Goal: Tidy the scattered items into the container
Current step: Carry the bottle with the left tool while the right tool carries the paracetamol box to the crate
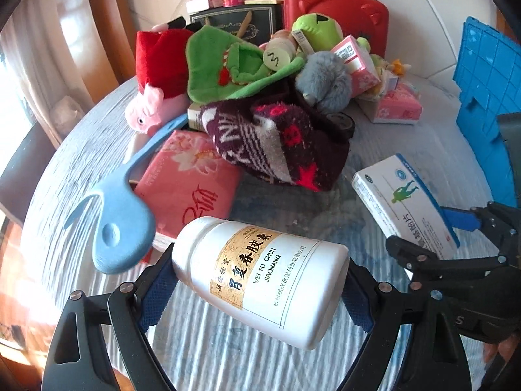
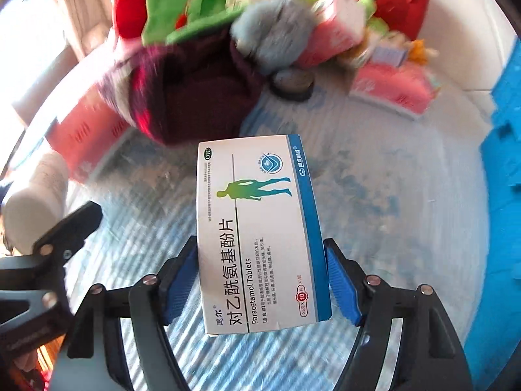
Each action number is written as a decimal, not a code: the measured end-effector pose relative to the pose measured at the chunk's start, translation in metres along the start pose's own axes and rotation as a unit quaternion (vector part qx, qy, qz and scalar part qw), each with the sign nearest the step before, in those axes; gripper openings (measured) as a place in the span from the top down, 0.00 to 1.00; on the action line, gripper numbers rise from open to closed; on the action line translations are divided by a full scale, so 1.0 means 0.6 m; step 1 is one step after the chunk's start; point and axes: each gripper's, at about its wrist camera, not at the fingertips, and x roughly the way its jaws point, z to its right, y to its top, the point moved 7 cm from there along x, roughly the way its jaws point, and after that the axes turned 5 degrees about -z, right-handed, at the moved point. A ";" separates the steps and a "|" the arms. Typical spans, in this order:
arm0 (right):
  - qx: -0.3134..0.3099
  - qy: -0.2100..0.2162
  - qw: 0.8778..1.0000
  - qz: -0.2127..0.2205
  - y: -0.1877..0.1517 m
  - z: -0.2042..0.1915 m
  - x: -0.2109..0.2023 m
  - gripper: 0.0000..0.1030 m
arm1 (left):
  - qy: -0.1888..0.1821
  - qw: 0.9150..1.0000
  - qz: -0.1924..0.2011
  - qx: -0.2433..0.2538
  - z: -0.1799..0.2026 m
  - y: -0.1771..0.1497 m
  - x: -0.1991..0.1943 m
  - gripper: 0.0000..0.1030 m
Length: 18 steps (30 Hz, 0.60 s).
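We see a round table point(image 1: 75, 163) under a pale blue ribbed cloth, sunlit from our left. Behind it hang cream curtains point(image 1: 39, 49) beside a curved wooden post point(image 1: 97, 16), and a white quilted backrest point(image 1: 423, 16) stands at right.

Pale striped tablecloth point(image 1: 211, 352), with curtain point(image 1: 35, 65) at the left.

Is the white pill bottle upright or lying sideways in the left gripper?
Sideways: the white pill bottle lies across the left gripper, clamped end to end, label text running crosswise.
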 end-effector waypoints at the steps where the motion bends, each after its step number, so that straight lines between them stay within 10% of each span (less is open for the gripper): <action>1: 0.005 -0.004 1.000 0.014 0.005 0.004 -0.024 0.29 | -0.003 1.000 0.009 0.003 -0.001 0.009 -0.013 0.14; 9: 0.069 -0.080 0.983 0.152 0.019 0.017 -0.285 0.29 | -0.074 0.988 0.128 0.045 0.058 0.113 -0.182 0.14; 18: 0.151 -0.212 0.928 0.268 -0.062 0.129 -0.572 0.29 | -0.181 0.944 0.243 0.133 0.250 0.176 -0.403 0.14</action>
